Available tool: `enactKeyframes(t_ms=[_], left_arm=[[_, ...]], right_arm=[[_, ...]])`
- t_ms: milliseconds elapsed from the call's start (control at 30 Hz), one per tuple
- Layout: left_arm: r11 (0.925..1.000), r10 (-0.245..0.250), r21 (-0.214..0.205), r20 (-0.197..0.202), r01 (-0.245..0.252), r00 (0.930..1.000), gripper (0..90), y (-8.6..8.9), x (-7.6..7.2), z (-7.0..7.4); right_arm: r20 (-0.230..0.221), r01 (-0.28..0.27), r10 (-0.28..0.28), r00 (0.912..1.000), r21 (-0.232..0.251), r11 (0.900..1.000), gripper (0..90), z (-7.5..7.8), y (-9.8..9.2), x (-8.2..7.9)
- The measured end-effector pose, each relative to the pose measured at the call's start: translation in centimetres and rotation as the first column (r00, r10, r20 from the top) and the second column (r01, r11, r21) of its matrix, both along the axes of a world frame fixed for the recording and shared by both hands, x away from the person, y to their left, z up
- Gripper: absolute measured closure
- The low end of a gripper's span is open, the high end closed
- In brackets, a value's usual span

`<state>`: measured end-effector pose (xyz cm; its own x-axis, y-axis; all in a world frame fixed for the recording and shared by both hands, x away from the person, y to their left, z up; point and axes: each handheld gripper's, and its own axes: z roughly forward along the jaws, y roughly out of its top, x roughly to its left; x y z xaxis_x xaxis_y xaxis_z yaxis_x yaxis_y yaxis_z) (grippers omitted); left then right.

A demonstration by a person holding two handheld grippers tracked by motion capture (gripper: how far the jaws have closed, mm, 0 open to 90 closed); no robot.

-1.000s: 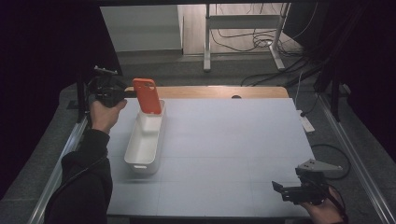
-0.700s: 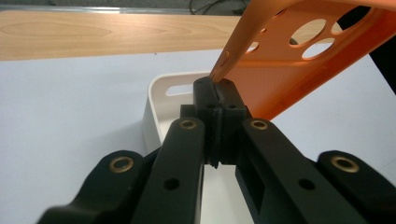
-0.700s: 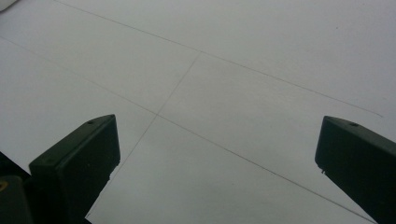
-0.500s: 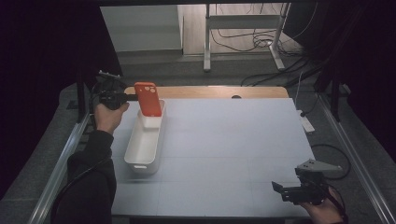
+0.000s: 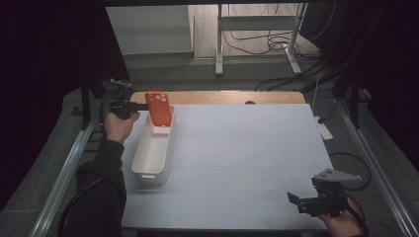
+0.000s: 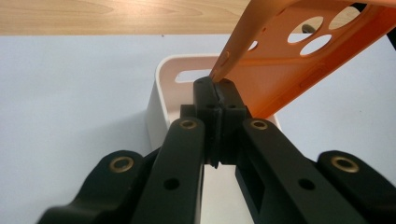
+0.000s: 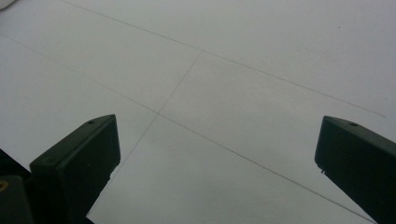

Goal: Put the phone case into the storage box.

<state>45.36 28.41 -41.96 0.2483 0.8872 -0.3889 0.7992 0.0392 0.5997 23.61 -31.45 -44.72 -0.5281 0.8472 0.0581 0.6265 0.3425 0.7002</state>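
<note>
An orange phone case (image 5: 159,108) with camera cut-outs hangs over the far end of a long white bin (image 5: 150,153) at the table's left. My left gripper (image 5: 140,105) is shut on the case's edge. In the left gripper view the shut jaws pinch the orange phone case (image 6: 299,60) just above the white bin's (image 6: 161,93) far rim. My right gripper (image 5: 295,200) sits low at the table's near right corner, open. In the right gripper view its wide-apart fingers (image 7: 74,163) frame bare white tabletop.
The white table surface (image 5: 247,153) has a wooden strip (image 5: 222,97) along its far edge. Metal rails (image 5: 64,173) run down both sides. Cables and a stand's legs lie on the floor (image 5: 257,44) beyond the table. A white power strip (image 5: 323,129) rests off the right edge.
My left gripper has carried the orange case a little lower and nearer over the bin's far end. The right gripper has stayed put.
</note>
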Motion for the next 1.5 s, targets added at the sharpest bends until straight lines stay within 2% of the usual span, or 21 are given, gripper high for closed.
enactKeyframes(t_ms=[800, 1133, 1367, 1500], left_arm=[[0.9995, 0.017, 0.027, -0.037, -0.016, 0.9992, 89.0, -0.8, 0.6, -2.1], [0.9978, 0.021, 0.064, -0.035, -0.019, 0.9992, 87.5, -1.2, 0.8, -2.6], [0.9981, 0.022, 0.058, -0.018, -0.020, 0.9996, 82.2, -1.2, 0.8, -2.8], [0.9980, 0.013, 0.061, 0.000, -0.013, 0.9999, 74.2, -1.2, 0.8, -2.7]], right_arm=[[-0.003, -0.003, 0.003, 1.0000, -0.003, 1.0000, 0.0, 0.0, 0.0, 0.0], [-0.004, -0.004, 0.004, 1.0000, -0.004, 1.0000, 0.0, 0.0, 0.0, 0.0], [-0.004, -0.004, 0.004, 1.0000, -0.004, 1.0000, 0.0, 0.0, 0.0, 0.0], [-0.005, -0.003, 0.003, 1.0000, -0.005, 1.0000, 0.0, 0.0, 0.0, 0.0]])
